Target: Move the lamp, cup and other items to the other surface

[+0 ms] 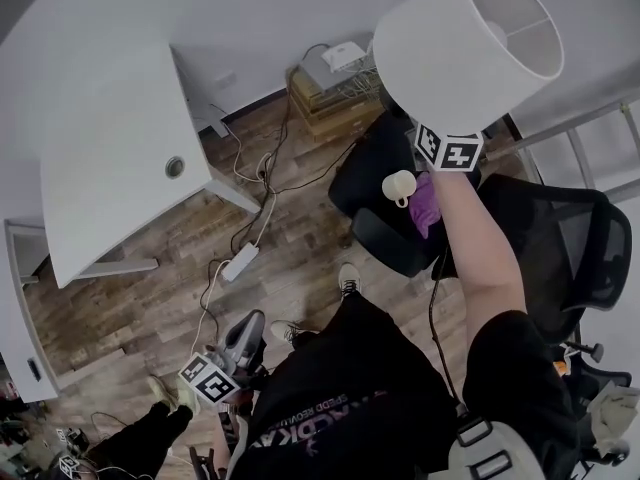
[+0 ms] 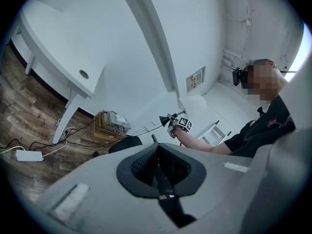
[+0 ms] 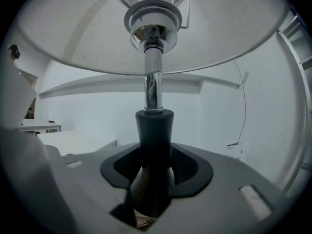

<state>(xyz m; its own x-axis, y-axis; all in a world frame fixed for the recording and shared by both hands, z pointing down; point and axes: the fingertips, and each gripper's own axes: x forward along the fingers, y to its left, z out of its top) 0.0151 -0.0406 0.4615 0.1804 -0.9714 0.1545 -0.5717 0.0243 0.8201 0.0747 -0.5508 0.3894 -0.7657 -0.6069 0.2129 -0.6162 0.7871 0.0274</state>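
Note:
The lamp, with its white shade (image 1: 470,43), is up in the air at the top right of the head view. My right gripper (image 1: 443,140) is shut on its black stem (image 3: 153,130), below the chrome tube and the shade's underside (image 3: 234,38). On the black chair seat (image 1: 375,183) beneath it sit a white cup (image 1: 399,186) and a purple item (image 1: 427,206). My left gripper (image 1: 235,353) hangs low at the bottom left over the floor; its pads (image 2: 168,169) meet with nothing between them. The white desk (image 1: 120,168) stands at the left.
A cardboard box (image 1: 335,103) carrying white devices stands by the wall. A power strip (image 1: 240,261) and cables lie on the wooden floor. A black mesh office chair (image 1: 565,243) and a metal frame (image 1: 590,138) are at the right. The person's legs fill the bottom centre.

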